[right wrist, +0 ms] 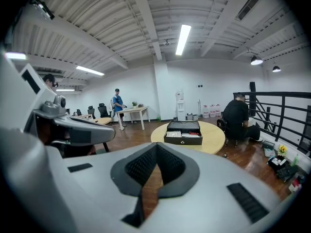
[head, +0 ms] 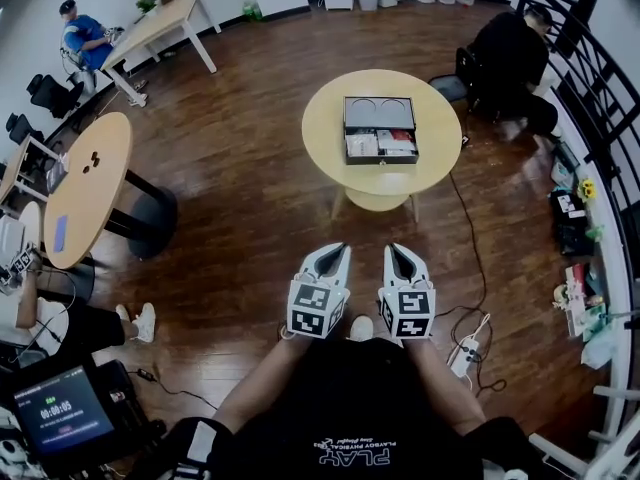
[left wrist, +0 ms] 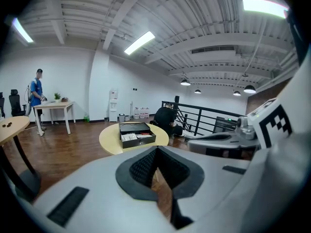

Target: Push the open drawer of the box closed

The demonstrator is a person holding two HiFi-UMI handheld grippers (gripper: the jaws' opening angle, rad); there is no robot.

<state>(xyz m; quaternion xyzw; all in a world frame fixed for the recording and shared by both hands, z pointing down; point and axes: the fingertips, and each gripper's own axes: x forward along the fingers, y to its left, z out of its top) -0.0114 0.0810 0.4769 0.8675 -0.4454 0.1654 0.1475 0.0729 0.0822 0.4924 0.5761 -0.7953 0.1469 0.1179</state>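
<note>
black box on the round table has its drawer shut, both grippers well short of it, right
No: the head view shows the drawer open, contents visible. The black box is on the round table, left gripper and right gripper well short of it.

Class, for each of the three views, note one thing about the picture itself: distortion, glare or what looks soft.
Head view: wide-angle bending curves the railing; even light, the box sharp. Left gripper view: dark rounded corners, a ceiling light glares, the left gripper close and soft. Right gripper view: same dark corners, a bright ceiling strip, the right gripper soft, the box clear.
</note>
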